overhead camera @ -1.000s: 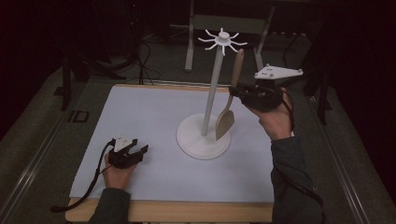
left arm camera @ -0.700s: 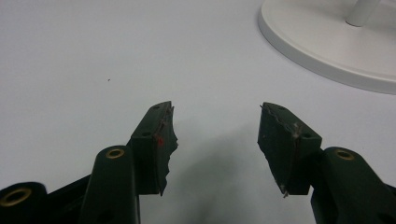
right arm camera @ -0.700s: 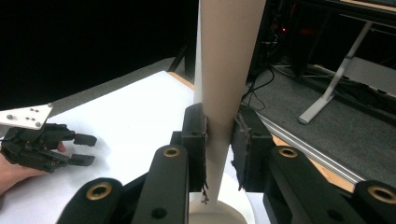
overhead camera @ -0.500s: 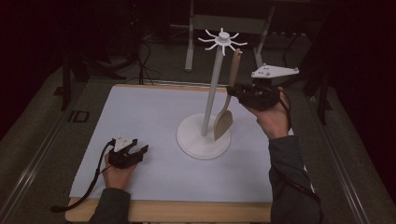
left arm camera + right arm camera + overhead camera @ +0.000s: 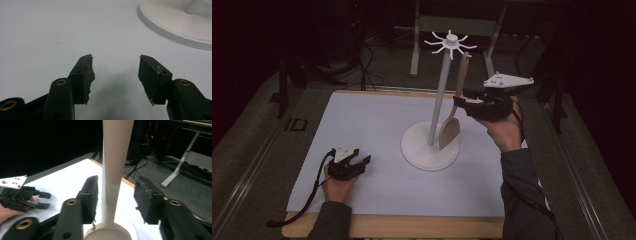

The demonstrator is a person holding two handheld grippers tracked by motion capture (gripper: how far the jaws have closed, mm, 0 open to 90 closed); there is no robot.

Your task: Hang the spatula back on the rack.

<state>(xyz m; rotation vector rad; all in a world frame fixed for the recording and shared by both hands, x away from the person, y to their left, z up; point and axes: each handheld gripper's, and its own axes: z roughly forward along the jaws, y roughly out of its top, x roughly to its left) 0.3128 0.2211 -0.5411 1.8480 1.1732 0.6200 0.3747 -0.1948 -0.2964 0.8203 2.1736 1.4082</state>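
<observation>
Your right gripper has just let its jaws spread off the wooden spatula hanging on the rack; your left gripper rests wide open.

I see a beige spatula against a plain white stand, on a plain white tabletop edged in light wood. Both my grippers are black: left, right.
</observation>
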